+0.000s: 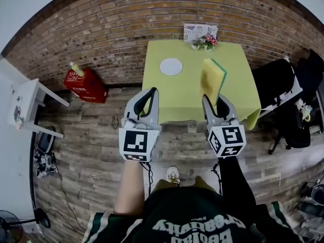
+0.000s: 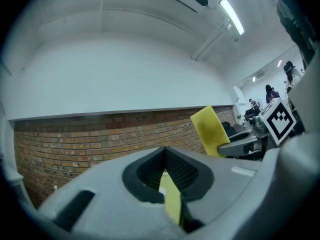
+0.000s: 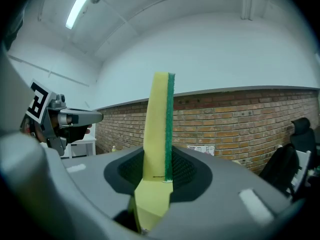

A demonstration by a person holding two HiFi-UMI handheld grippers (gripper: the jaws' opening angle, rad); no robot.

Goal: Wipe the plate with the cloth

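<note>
A small white plate (image 1: 171, 66) lies on the yellow-green table (image 1: 172, 97), towards its far left. My right gripper (image 1: 215, 101) is shut on a yellow sponge with a green scouring face (image 1: 213, 80), held upright above the table's right half, to the right of the plate and apart from it. In the right gripper view the sponge (image 3: 159, 129) stands straight up out of the jaws. My left gripper (image 1: 152, 91) hovers over the table's near left edge, its jaws together with nothing held. The left gripper view shows the sponge (image 2: 209, 131) off to the right.
A printed card (image 1: 200, 32) and a small flower pot (image 1: 207, 43) stand at the table's far edge by the brick wall. A red crate (image 1: 84, 85) sits on the wooden floor at left, near a white shelf (image 1: 25, 105). A black chair (image 1: 283, 90) is right of the table.
</note>
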